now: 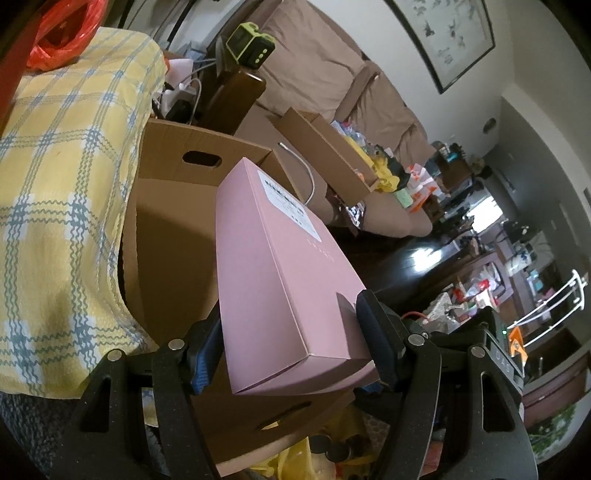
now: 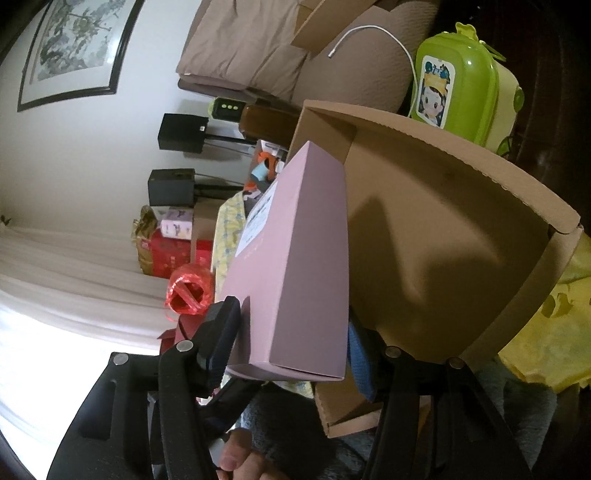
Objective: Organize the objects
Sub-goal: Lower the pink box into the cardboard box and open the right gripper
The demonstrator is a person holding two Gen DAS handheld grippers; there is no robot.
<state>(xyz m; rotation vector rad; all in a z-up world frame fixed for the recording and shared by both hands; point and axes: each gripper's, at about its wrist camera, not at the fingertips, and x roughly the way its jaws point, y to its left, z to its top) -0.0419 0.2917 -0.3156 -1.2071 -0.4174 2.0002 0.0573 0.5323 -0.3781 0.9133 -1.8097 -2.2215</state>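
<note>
A long pink box with a white label sticks out tilted over an open brown cardboard carton. My left gripper is shut on the pink box's near end, a blue-padded finger on each broad side. In the right wrist view the same pink box stands on edge in front of the carton. My right gripper straddles its narrow sides, jaws easing apart, and the pads still lie against the box. A person's fingertip shows below.
A yellow plaid cloth with a red plastic bag lies left of the carton. Behind it are a beige sofa and a second cardboard box. A green lunchbox and a yellow bag flank the carton.
</note>
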